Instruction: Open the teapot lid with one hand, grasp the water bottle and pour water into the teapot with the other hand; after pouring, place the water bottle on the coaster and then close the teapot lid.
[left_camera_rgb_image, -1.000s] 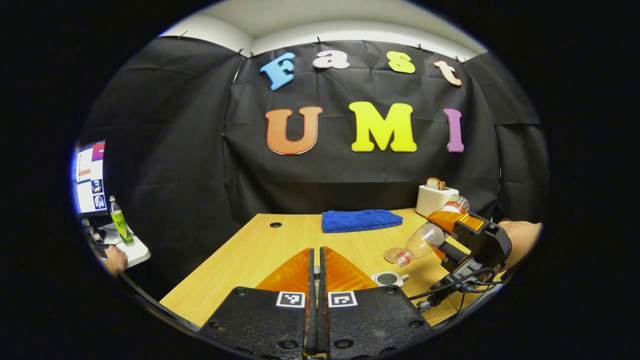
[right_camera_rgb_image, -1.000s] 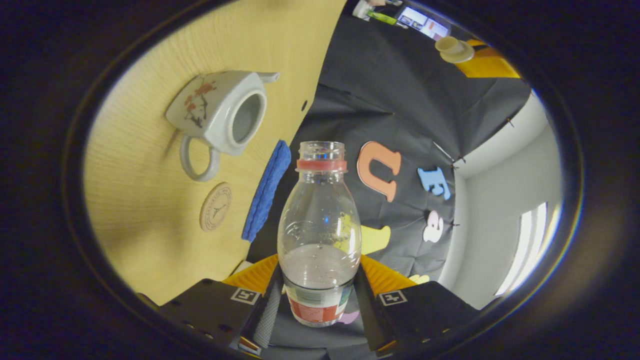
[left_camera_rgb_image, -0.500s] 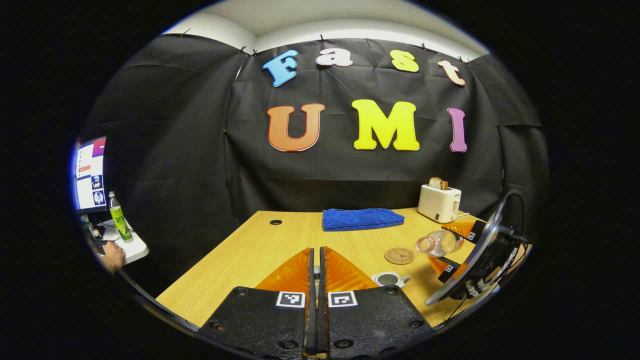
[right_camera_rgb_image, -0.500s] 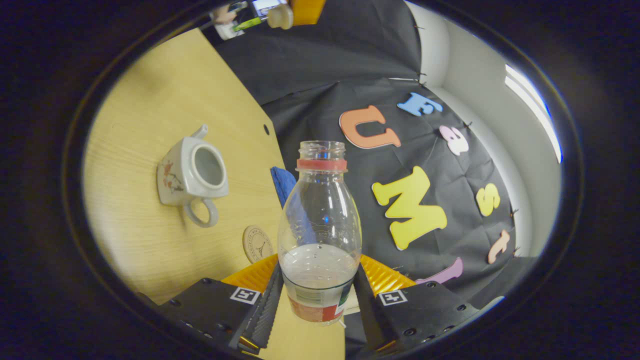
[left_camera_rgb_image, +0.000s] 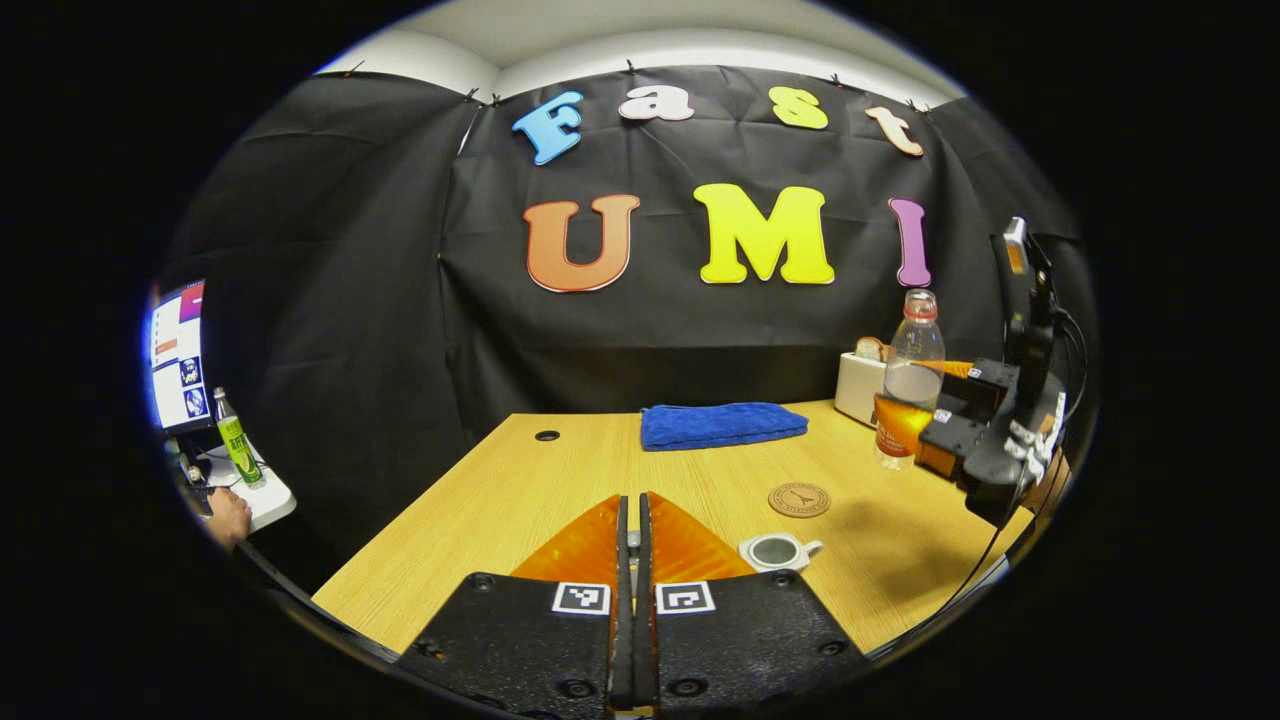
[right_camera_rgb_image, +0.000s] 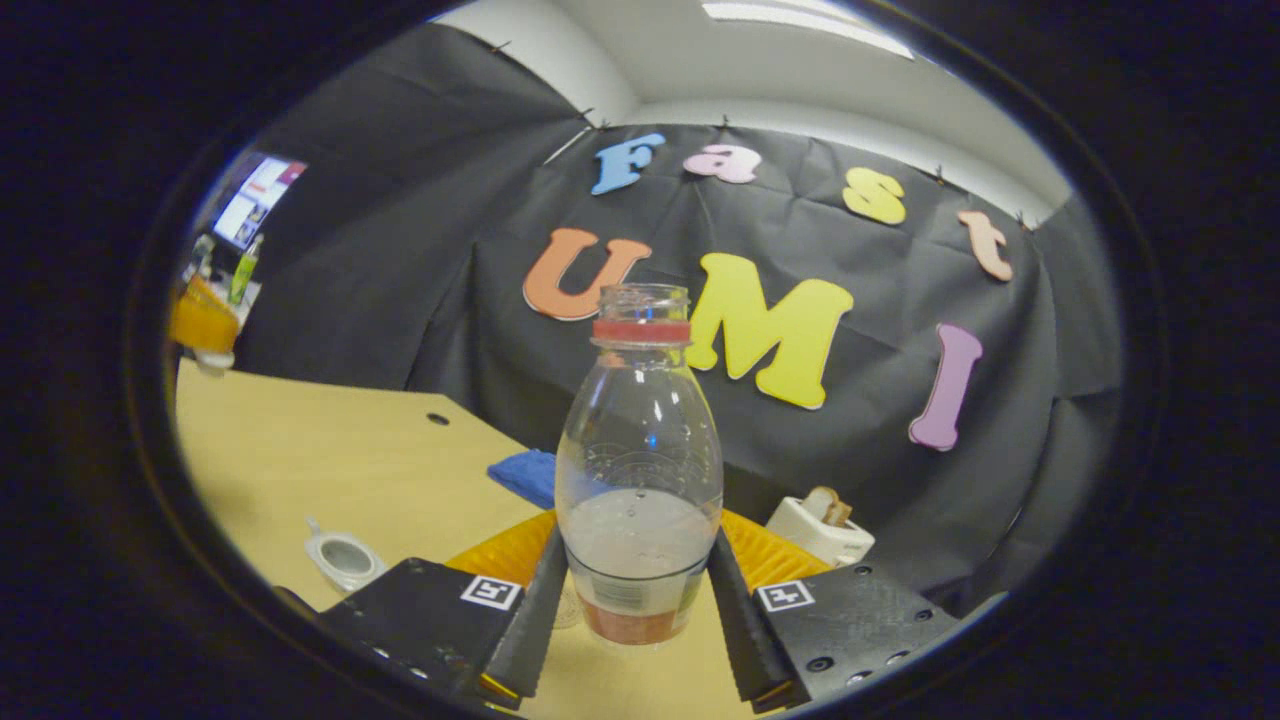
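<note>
I have the bottle (right_camera_rgb_image: 640, 470) back upright: a second ago it lay tipped over the teapot (left_camera_rgb_image: 777, 551), half a second ago it was still swinging level, and now it stands vertical in the right gripper (right_camera_rgb_image: 637, 600), both fingers pressed on its lower body, with water left up to about the label. To me that means the pour is done and the next step is the coaster (left_camera_rgb_image: 799, 499). In the left gripper view the bottle (left_camera_rgb_image: 905, 385) hangs above the table (left_camera_rgb_image: 480, 510), beyond and to the right of the coaster, near the toaster (left_camera_rgb_image: 858, 385), so I judge it must come forward and down to land on it. That view also gives me the layout: teapot open, just beside my left gripper (left_camera_rgb_image: 629, 560), coaster a little past it, towel (left_camera_rgb_image: 722, 424) further back. The left fingers sit together; I see a thin sliver between them but cannot tell what it is. The right gripper view supplies it: the lid (right_camera_rgb_image: 208, 355) hangs under the far gripper's fingers at the left edge, well off the teapot (right_camera_rgb_image: 342, 558), waiting for the closing step.
</note>
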